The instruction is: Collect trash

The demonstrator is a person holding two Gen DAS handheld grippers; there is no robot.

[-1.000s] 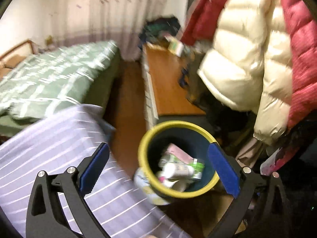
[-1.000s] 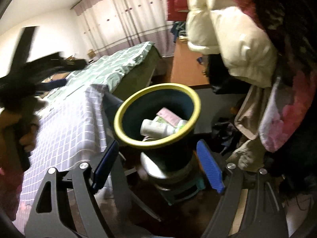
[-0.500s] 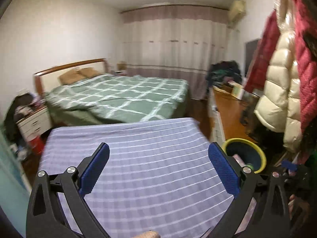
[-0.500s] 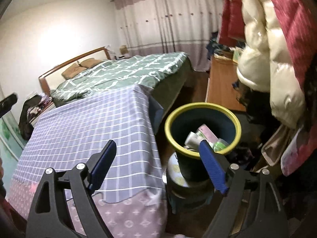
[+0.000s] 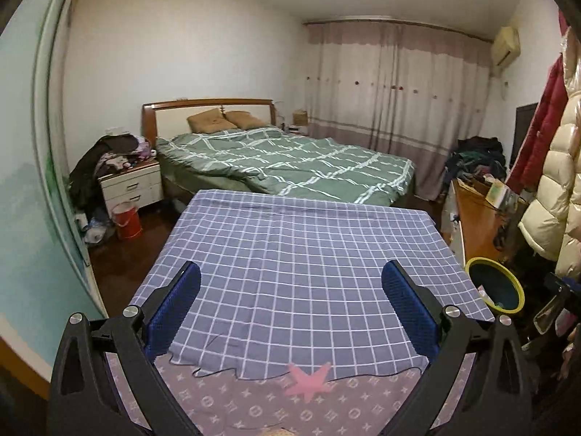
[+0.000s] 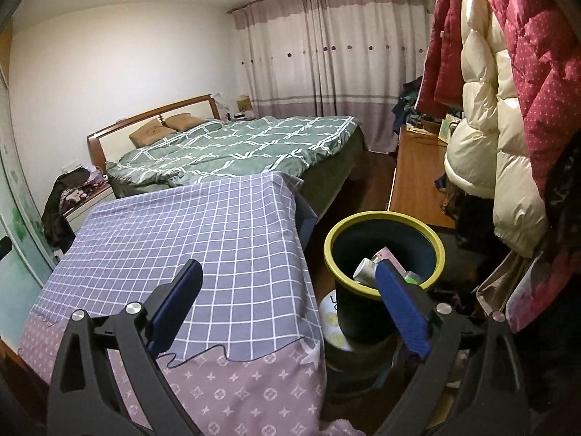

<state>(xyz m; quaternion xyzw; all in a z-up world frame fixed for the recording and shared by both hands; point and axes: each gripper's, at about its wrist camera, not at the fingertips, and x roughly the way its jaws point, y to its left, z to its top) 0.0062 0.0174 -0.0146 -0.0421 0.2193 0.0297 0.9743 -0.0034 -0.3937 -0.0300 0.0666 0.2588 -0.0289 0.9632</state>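
A dark bin with a yellow rim [image 6: 385, 247] stands on the floor right of the table; inside lie a white bottle [image 6: 365, 268], a pink packet [image 6: 387, 255] and a green-topped item. In the left wrist view the same bin [image 5: 495, 285] shows at the table's right edge. My left gripper [image 5: 290, 290] hangs open above the checked blue tablecloth [image 5: 297, 254], nothing between its fingers. My right gripper [image 6: 288, 292] is over the table's right front corner, jaws opening wide with nothing in them; its right finger [image 6: 399, 301] overlaps the bin's near rim.
A green-quilted bed [image 5: 290, 160] lies beyond the table. A nightstand [image 5: 130, 185] piled with clothes and a red bucket [image 5: 127, 219] stand at left. A wooden desk [image 6: 414, 178] and hanging puffy coats [image 6: 508, 109] crowd the right side. Curtains cover the far wall.
Both grippers have drawn back from over the bin and swung left toward the table. The left view now faces the tablecloth and bed; the right gripper's jaws spread wider.
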